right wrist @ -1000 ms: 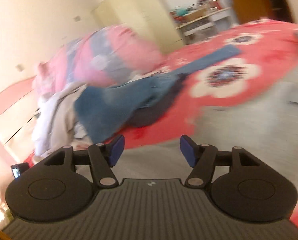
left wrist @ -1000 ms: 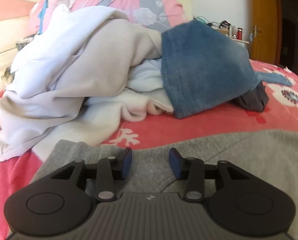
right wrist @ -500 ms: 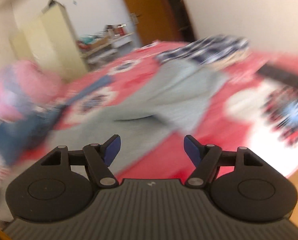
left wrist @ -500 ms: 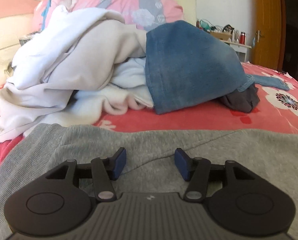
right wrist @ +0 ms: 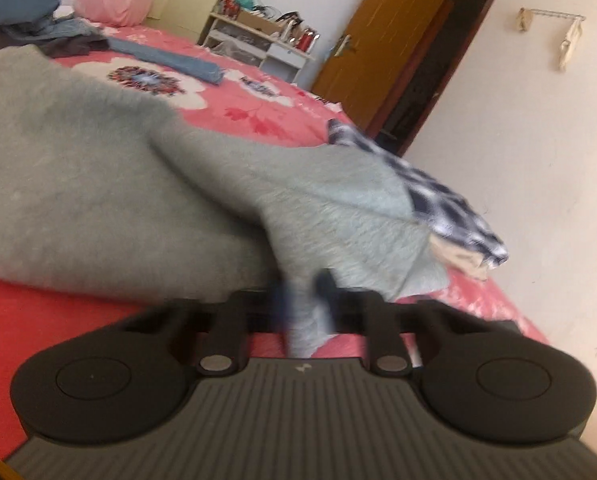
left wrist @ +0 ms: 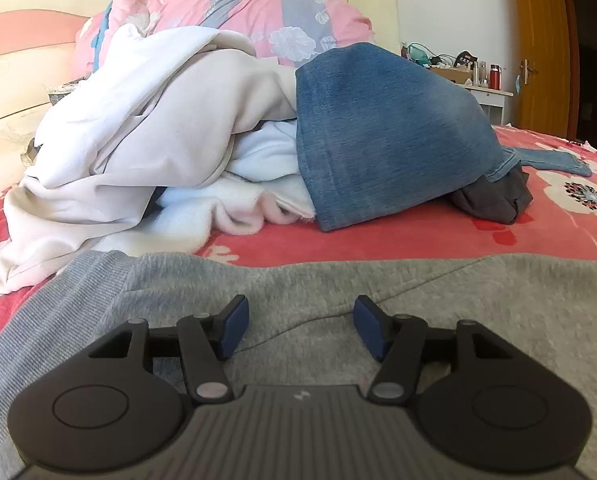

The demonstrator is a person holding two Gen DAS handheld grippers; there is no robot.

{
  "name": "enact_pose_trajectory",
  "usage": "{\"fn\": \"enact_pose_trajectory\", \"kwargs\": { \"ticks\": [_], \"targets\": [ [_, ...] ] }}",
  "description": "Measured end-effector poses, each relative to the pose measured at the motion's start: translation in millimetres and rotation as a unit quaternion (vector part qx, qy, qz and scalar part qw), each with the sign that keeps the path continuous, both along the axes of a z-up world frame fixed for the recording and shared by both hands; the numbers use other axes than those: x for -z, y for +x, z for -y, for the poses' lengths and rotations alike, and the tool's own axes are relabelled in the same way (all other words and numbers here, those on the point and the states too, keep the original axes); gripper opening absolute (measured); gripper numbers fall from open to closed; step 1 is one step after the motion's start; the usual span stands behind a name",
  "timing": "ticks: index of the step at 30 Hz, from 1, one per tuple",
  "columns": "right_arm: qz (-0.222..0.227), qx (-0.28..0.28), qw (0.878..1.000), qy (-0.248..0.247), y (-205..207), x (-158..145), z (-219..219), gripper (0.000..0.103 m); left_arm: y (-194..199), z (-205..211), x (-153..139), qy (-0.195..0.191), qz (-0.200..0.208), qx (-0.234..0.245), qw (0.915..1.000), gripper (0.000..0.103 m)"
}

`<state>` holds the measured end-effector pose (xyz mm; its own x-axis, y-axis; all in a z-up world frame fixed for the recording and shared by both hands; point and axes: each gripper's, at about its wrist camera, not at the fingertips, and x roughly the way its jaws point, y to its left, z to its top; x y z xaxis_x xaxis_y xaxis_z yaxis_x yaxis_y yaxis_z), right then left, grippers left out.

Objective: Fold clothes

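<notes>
A grey sweatshirt (left wrist: 458, 300) lies spread on the red flowered bedspread (left wrist: 418, 236). My left gripper (left wrist: 300, 320) hovers low over its ribbed edge. Its jaws are opening, and the blue pads (left wrist: 234, 322) stand apart with only flat fabric under the gap. In the right wrist view the same grey sweatshirt (right wrist: 98, 184) has one flap (right wrist: 338, 208) pulled up toward the camera. My right gripper (right wrist: 304, 296) is shut on the tip of that flap, blurred by motion.
A heap of white garments (left wrist: 138, 140), blue jeans (left wrist: 378, 140) and a dark grey piece (left wrist: 494, 196) sits behind the sweatshirt, before a pink quilt (left wrist: 258, 12). A checked cloth (right wrist: 438, 200) lies at the bed's edge. A brown door (right wrist: 378, 52) and cluttered shelf (right wrist: 258, 40) stand beyond.
The right gripper swung across the bed, rolled, dropped to the sweatshirt's flap and closed on it. The left gripper slid forward over the sweatshirt and its jaws widened.
</notes>
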<state>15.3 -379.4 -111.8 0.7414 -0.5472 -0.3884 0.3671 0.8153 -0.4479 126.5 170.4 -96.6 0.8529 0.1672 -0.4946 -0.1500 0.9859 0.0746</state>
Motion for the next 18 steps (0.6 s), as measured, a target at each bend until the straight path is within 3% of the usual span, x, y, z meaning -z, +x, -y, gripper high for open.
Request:
{"fn": "enact_pose_trajectory", "kwargs": {
  "ticks": [7,12,18],
  "targets": [
    [0.053,-0.009,0.998,-0.045,3.3,-34.3,16.1,0.006,-0.3,1.5,1.5,0.005,0.003,-0.004,1.0,0.061],
    [0.071,-0.022,0.994,-0.085,26.8,-62.7,33.5,0.006,0.0,1.6,1.8,0.007,0.005,-0.005,1.0,0.062],
    [0.056,-0.036,0.991,-0.118,78.4,-93.5,70.3,0.006,0.1,0.2,2.9,0.005,0.008,-0.005,0.9999,0.062]
  ]
}}
